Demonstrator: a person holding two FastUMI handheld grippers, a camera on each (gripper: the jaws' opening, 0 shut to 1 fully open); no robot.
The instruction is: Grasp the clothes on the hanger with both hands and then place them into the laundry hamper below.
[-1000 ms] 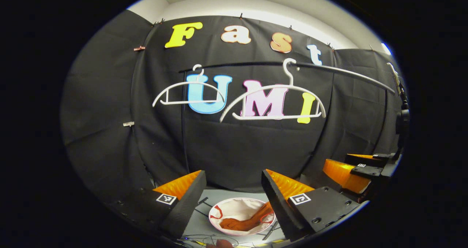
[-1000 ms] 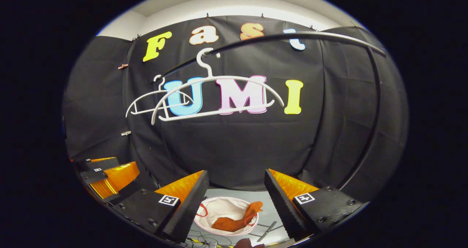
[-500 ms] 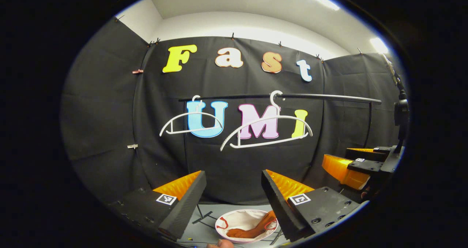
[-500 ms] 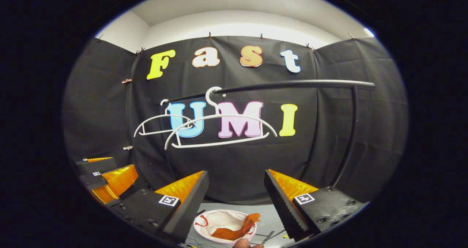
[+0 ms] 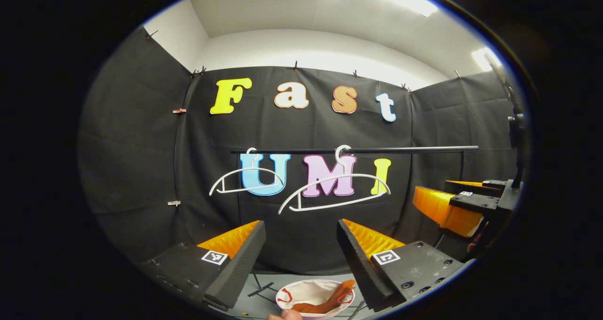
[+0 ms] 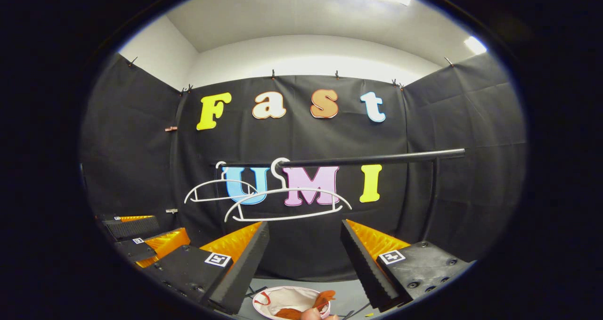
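In the left gripper view, the left gripper (image 5: pixel 300 235) is held with its fingers spread wide and nothing between them. Below, at the bottom edge, the round white laundry hamper (image 5: pixel 301 290) is seen on the grey floor, and the orange garment (image 5: pixel 330 301) is lying inside it, its long axis running from lower left up to the right, where one end is draped against the hamper's right rim. Above, two bare white hangers are hung from the black rail (image 5: pixel 405 149): the small hanger (image 5: pixel 247 178) to the left and the nearer hanger (image 5: pixel 335 188) to the right, tilted down at its left end. The right gripper (image 5: pixel 452 204) is seen at the right edge, its opening not made out.

In the right gripper view, the right gripper (image 6: pixel 304 237) is likewise spread wide and empty. The hamper (image 6: pixel 282 297) is cut by the bottom edge, the garment (image 6: pixel 320 301) showing at its right side. The left gripper (image 6: pixel 150 240) is glimpsed at lower left.
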